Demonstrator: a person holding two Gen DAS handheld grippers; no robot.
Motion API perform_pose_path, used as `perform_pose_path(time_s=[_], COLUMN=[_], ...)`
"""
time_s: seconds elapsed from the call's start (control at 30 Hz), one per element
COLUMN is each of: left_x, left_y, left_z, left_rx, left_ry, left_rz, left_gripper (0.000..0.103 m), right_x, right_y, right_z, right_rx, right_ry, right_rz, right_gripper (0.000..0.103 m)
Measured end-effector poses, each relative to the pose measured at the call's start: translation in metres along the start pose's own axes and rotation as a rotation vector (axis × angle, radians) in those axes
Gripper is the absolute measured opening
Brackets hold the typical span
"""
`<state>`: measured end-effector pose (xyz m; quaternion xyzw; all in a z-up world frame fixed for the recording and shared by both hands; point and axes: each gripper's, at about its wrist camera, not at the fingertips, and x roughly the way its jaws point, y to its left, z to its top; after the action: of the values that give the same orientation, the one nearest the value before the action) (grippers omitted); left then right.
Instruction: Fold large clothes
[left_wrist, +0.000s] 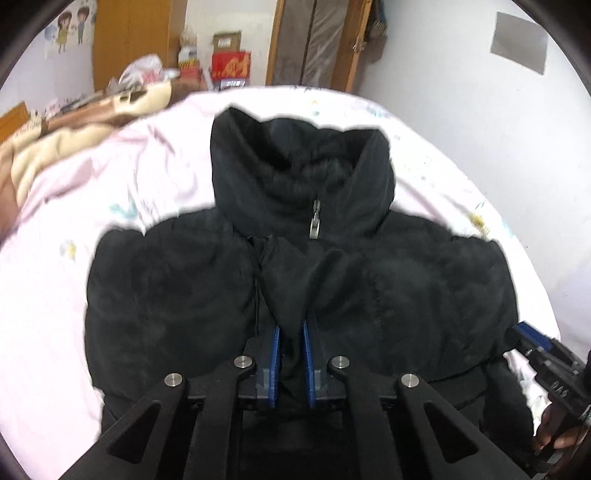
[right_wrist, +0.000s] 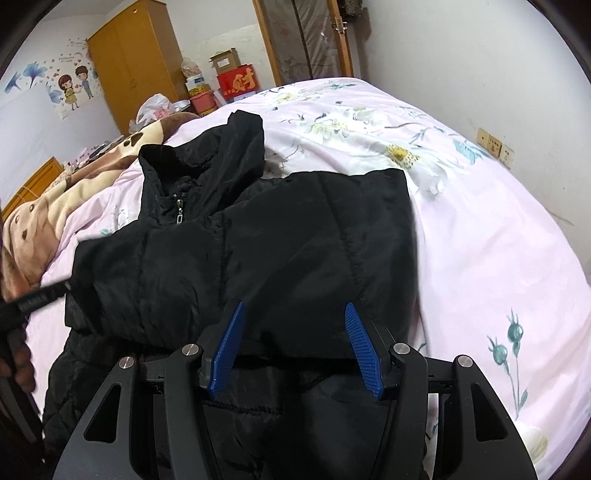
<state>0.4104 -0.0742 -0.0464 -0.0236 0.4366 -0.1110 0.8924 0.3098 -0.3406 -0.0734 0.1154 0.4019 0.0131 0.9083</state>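
Black puffer jacket (right_wrist: 258, 236), stitched quilt lines, silver zipper pull (left_wrist: 315, 223). Bedsheet (right_wrist: 480, 229) pale pink, white-and-yellow flowers, teal leaves and buds. Blanket (right_wrist: 44, 210) tan and cream, brown paw prints. Left tongs (left_wrist: 291, 354) and right tongs (right_wrist: 295, 347) black with blue ribbed pads. Wardrobe (right_wrist: 129, 66) orange-brown wood. Box (right_wrist: 240, 83) red, gold character. Walls white, cartoon-couple sticker (right_wrist: 74, 88).

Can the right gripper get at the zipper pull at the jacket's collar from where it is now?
Probably yes. The zipper pull lies exposed on top of the black jacket, with nothing covering it. The right gripper is open and empty over the folded part, so only a move across the jacket seems needed.
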Motion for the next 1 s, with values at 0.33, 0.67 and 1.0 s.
perform_pose_path(time_s=[0.33,0.67,1.0], left_x=[-0.022,0.027,0.044], left_y=[0.038,0.070,0.073], left_z=[0.033,0.003,-0.012], left_rx=[-0.002,-0.052,-0.035], left_ry=[-0.132,-0.030,0.008], left_rz=[0.099,0.149,0.171], left_gripper=[0.011,0.011,0.013], right_x=[0.000,0.036,0.084], right_y=[0.018,0.031,0.017], right_z=[0.013,0.030,0.042], right_rx=[-0.048,-0.096,-0.092], right_ry=[-0.044,-0.028,0.067], right_rz=[-0.025,-0.092,-0.135], right_gripper=[0.057,0.057,0.059])
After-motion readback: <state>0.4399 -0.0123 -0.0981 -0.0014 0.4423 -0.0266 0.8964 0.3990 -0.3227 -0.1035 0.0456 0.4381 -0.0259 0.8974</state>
